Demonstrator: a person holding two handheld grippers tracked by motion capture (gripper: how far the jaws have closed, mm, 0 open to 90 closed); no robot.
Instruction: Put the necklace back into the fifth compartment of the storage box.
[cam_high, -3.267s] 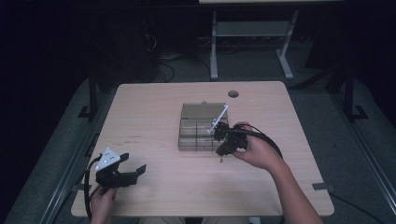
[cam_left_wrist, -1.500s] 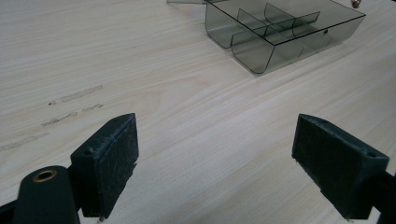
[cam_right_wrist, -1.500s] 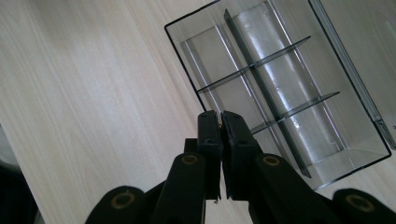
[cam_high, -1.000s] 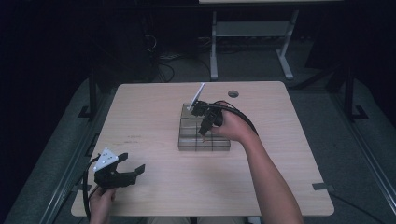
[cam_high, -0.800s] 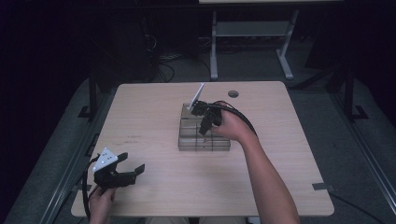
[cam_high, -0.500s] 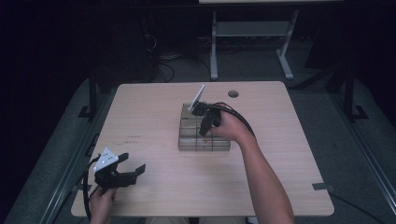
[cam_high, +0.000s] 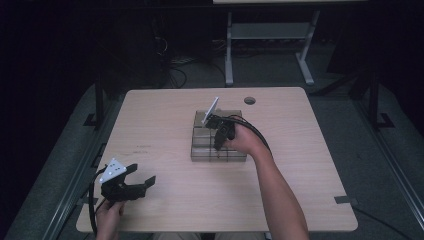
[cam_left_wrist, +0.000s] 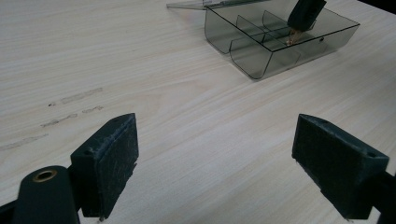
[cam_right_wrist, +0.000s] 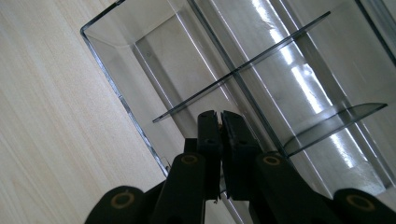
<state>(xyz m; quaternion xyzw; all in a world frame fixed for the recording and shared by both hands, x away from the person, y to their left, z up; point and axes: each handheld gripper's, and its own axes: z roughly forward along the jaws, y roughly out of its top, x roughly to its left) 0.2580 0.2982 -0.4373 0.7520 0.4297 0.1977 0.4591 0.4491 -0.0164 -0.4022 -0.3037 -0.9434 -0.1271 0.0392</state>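
Looks like a lab or recording studio rather than a home. Dark all around, lit only over a plain light-wood worktop (cam_high: 165, 125) with a cable hole (cam_high: 250, 100) near its far edge. Grey carpet underneath, marked with tape (cam_high: 345, 200) — a sign of a fixed setup. Beyond it, tangled cables (cam_high: 172, 62) on the floor and the white metal frame of a second table (cam_high: 270, 35). Bare of household things — just a clear plastic compartment box (cam_high: 218, 142) in the middle.
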